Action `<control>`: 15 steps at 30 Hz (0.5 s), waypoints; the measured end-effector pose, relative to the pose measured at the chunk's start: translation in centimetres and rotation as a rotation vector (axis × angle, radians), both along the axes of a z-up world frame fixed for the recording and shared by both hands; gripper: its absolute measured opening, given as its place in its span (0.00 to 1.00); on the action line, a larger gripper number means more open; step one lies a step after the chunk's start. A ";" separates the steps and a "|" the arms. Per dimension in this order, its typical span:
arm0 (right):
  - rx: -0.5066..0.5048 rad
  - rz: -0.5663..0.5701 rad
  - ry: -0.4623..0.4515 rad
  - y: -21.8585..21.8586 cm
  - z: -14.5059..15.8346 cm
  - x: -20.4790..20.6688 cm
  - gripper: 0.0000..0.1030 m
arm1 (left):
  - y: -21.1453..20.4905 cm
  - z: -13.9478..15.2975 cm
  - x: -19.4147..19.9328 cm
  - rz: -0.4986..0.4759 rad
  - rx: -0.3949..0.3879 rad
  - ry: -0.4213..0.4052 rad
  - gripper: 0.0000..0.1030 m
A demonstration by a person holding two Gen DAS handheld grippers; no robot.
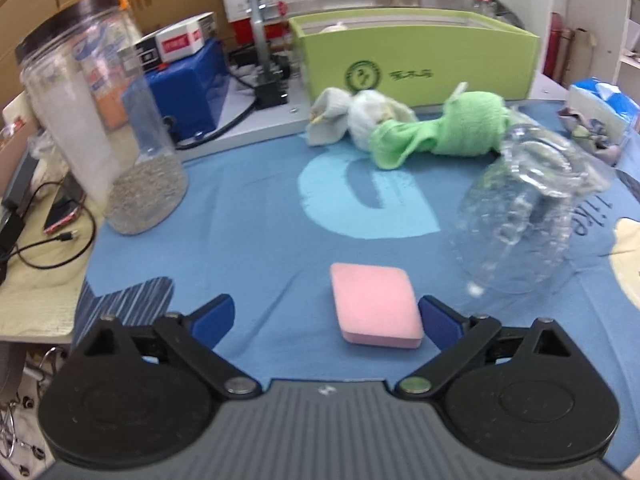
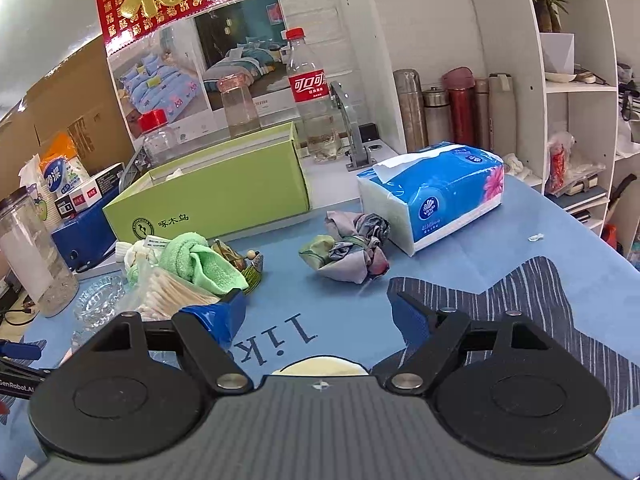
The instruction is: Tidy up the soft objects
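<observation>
On the blue printed cloth (image 1: 248, 216), in front of the green box (image 1: 416, 60), a pink sponge (image 1: 376, 308) lies flat between the wide-spread fingers of the left gripper (image 1: 326, 322), close to the right-hand pad, though whether it touches cannot be told; nothing is gripped. Against the front wall of the green box lie a rolled green towel (image 1: 452, 130) and a pale bundle (image 1: 352, 118), touching each other. A clear bag (image 1: 532, 212) lies in front of the box, to the right of the sponge. To the right of the box sit a crumpled grey cloth (image 2: 352, 248) and a blue tissue pack (image 2: 436, 196), just beside each other. The right gripper (image 2: 320, 314) hangs partly spread over the cloth, with nothing between its fingers.
</observation>
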State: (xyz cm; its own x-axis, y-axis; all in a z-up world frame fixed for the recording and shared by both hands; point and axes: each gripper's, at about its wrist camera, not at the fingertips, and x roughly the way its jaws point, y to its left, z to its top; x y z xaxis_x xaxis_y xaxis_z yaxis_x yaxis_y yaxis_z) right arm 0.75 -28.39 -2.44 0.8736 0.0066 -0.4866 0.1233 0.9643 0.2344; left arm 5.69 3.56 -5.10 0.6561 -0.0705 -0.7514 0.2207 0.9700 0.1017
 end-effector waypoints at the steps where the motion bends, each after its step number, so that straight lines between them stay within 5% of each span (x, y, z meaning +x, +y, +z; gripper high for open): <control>1: 0.000 0.005 0.003 0.1 -0.1 0.2 0.65 | 0.6 0.0 0.1 0.010 -0.017 0.005 0.95; 5: -0.017 0.059 0.023 1.4 -0.3 1.2 0.65 | 2.4 -0.1 0.6 0.091 -0.018 0.003 0.95; 8: -0.001 0.145 0.008 3.3 0.1 2.3 0.65 | 3.0 -0.4 1.1 0.101 -0.073 0.038 0.94; 15: 0.000 0.263 -0.011 6.2 1.0 4.5 0.65 | 2.5 -0.5 1.3 0.089 -0.057 0.035 0.94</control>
State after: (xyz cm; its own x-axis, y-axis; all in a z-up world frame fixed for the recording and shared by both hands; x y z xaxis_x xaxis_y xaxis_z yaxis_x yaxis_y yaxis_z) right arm 5.20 -22.24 -1.43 0.8472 0.2341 -0.4768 -0.1340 0.9628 0.2346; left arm 6.99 6.07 -5.62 0.6354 -0.0566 -0.7701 0.1362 0.9899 0.0396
